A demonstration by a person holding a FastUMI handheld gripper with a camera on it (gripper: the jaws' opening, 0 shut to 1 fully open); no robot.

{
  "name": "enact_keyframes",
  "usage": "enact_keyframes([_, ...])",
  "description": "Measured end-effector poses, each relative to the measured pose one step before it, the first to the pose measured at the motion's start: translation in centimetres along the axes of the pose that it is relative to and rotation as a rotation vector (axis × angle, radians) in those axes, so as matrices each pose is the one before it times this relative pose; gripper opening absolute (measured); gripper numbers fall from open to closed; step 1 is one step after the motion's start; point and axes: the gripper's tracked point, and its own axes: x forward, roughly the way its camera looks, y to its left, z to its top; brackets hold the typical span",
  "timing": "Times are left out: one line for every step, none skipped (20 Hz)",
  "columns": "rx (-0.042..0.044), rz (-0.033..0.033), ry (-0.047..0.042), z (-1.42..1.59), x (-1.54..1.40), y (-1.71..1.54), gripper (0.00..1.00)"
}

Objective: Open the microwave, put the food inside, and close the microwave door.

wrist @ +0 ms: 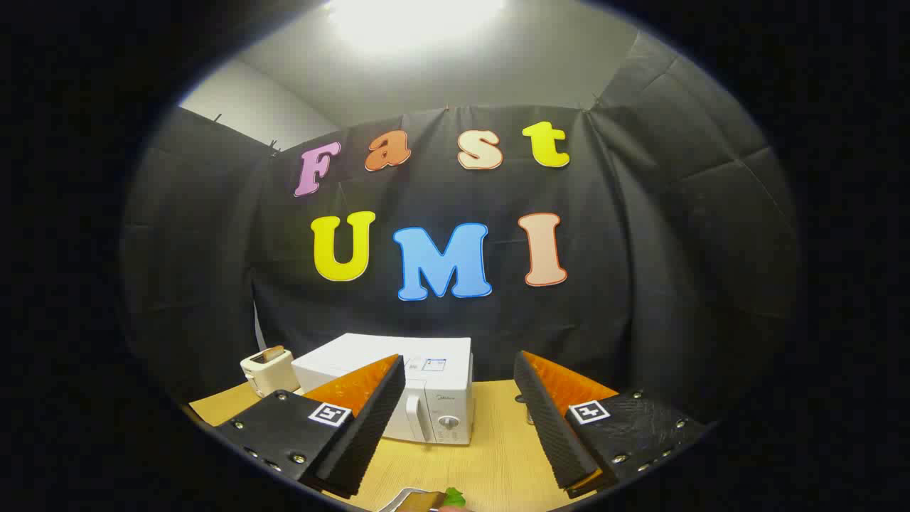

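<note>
A toaster [268, 370] is noted at the table's left, beside the microwave [426, 387], whose door is seen shut, handle facing the tongs [459, 402]. The tongs are held spread and empty, well back from the door, presumably ahead of an approach. The food [434, 500], possibly on a plate, is glimpsed beneath the fingers. The wooden table [490, 455] is backed by black cloth.

Microwave [426, 398] front partly hidden behind one finger [370, 419] of wide-open tool [458, 377]; food [430, 500] at near table [483, 455] edge cut off, kind unclear; toaster [269, 370] contents too small to tell
</note>
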Motion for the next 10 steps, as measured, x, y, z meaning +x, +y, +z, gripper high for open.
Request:
enact_keyframes([0.0002, 0.0011, 0.00021, 0.135, 0.104, 0.142, 0.96])
enact_keyframes([-0.0008, 0.00425, 0.00179, -0.091, 0.129, 0.165, 0.96])
enact_keyframes([-0.00122, 0.00525, 0.00261, -0.18, 0.101, 0.157, 0.96])
enact_keyframes([-0.00101, 0.00702, 0.00122, -0.037, 0.09, 0.189, 0.96])
enact_keyframes([-0.00445, 0.00326, 0.00349, -0.271, 0.179, 0.043, 0.96])
enact_keyframes([-0.0046, 0.00135, 0.0017, -0.113, 0.134, -0.005, 0.96])
enact_keyframes([-0.00381, 0.00167, 0.00088, -0.135, 0.101, 0.051, 0.96])
enact_keyframes([0.00008, 0.00336, -0.00205, -0.117, 0.13, 0.183, 0.96])
enact_keyframes([-0.0001, 0.00234, 0.00088, -0.231, 0.185, 0.242, 0.96])
enact_keyframes([0.00053, 0.0052, 0.00125, -0.287, 0.23, 0.246, 0.96])
